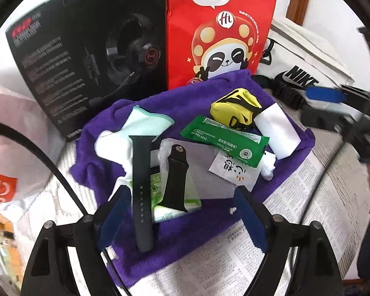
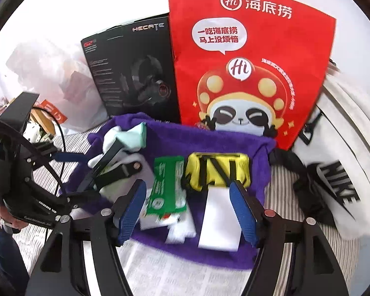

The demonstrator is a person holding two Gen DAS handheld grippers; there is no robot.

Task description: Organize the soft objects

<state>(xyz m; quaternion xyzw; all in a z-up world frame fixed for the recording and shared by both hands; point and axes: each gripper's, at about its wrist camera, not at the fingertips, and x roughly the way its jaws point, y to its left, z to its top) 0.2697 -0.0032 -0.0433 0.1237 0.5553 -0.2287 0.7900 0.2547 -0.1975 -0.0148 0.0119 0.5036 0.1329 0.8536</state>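
Observation:
A purple towel (image 1: pixel 204 222) (image 2: pixel 209 138) lies on newspaper with small things on it. In the left wrist view these are a yellow pouch (image 1: pixel 235 107), a green packet (image 1: pixel 224 139), a white block (image 1: pixel 277 130), a mint-and-white sock (image 1: pixel 135 128) and two dark watch straps (image 1: pixel 141 192) (image 1: pixel 176 177). My left gripper (image 1: pixel 182 218) is open just above the straps. My right gripper (image 2: pixel 188 212) is open over the green packet (image 2: pixel 169 182) and white block (image 2: pixel 219 217), with the yellow pouch (image 2: pixel 218 170) just beyond.
A black headset box (image 1: pixel 86 56) (image 2: pixel 130 66) and a red paper bag (image 1: pixel 219 27) (image 2: pixel 246 74) stand behind the towel. A white Nike bag (image 1: pixel 301 59) (image 2: pixel 338 180) lies at the right. A clear plastic bag (image 1: pixel 9 133) sits at the left.

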